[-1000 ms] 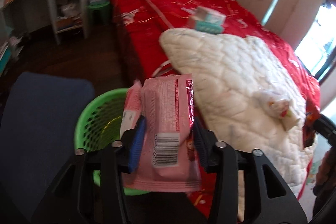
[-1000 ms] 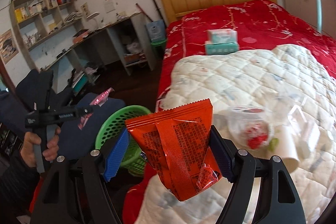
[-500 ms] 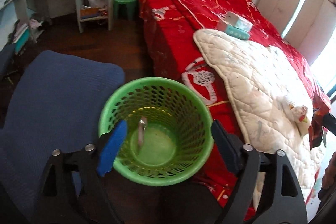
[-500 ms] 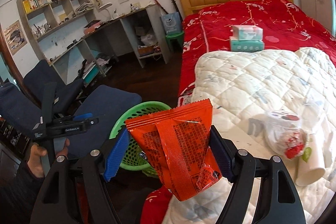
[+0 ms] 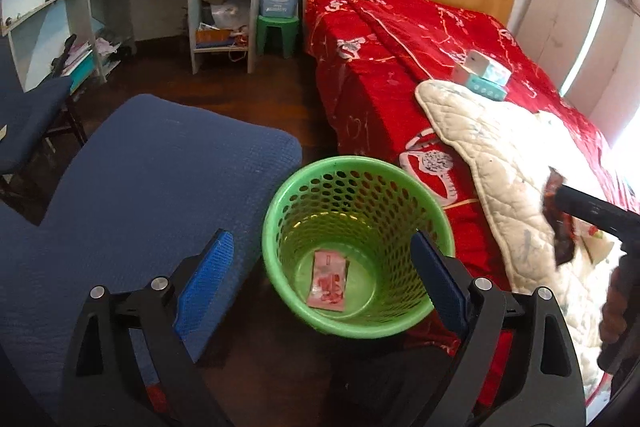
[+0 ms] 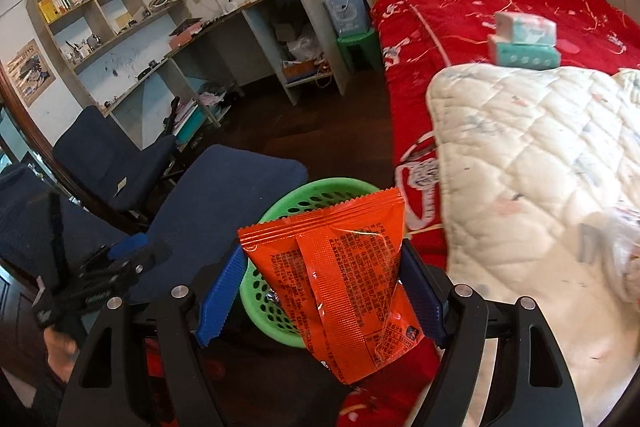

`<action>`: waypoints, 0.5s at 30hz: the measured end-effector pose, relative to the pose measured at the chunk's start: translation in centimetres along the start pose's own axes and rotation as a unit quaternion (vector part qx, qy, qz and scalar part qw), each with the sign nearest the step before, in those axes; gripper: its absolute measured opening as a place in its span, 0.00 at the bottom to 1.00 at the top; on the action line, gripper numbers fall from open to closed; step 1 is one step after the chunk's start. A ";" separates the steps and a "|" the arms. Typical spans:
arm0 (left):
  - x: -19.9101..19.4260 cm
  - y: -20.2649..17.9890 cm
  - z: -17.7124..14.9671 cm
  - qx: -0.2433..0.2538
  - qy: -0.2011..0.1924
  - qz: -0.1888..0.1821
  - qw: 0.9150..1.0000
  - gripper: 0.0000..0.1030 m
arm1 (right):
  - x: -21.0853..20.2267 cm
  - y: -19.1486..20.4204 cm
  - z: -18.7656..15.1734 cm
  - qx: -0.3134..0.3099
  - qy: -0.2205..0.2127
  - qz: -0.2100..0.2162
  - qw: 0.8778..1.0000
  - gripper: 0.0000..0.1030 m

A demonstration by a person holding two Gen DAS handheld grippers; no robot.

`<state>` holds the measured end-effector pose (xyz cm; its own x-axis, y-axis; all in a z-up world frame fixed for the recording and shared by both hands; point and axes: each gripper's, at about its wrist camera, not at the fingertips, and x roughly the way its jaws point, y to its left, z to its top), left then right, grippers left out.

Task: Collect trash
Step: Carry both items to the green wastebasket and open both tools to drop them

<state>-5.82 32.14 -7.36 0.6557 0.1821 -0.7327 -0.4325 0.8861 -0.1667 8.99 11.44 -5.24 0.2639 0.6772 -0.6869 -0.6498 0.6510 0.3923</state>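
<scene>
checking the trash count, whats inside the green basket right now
One pink wrapper lies flat on the floor of the green basket. The near wall hides a strip of the bottom, and the left hand-held gripper finger covers part of the right side.

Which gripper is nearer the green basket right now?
Left. The left gripper hangs open directly over the green basket; the right gripper, holding the orange snack bag, is off to its bed side.

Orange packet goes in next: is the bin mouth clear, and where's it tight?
Green basket mouth is clear; one pink wrapper lies flat at the bottom. Tight at its sides: blue chair seat left, red bedspread right.
</scene>
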 end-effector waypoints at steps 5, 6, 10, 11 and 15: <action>-0.7 1.0 -0.2 -0.004 -0.013 0.007 1.000 0.90 | 3.4 1.3 0.9 0.015 0.014 0.008 1.000 0.72; -0.7 1.0 -0.3 -0.003 -0.014 0.008 1.000 0.90 | 3.8 1.5 1.1 0.017 0.013 0.011 1.000 0.72; -0.6 1.2 -0.4 -0.004 -0.015 0.010 1.000 0.91 | 5.0 2.3 1.7 0.025 0.010 0.027 0.999 0.78; -0.6 1.3 -0.4 -0.005 -0.013 0.009 1.000 0.91 | 5.2 2.6 1.9 0.024 0.009 0.030 0.999 0.81; -0.5 1.3 -0.5 -0.006 -0.012 0.000 1.000 0.91 | 4.8 2.9 2.0 0.017 0.007 0.026 0.999 0.81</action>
<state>-6.96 32.98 -7.52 0.6706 0.1934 -0.7162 -0.4407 0.8805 -0.1749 9.77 17.25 -6.19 0.2198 0.7063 -0.6729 -0.6381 0.6258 0.4485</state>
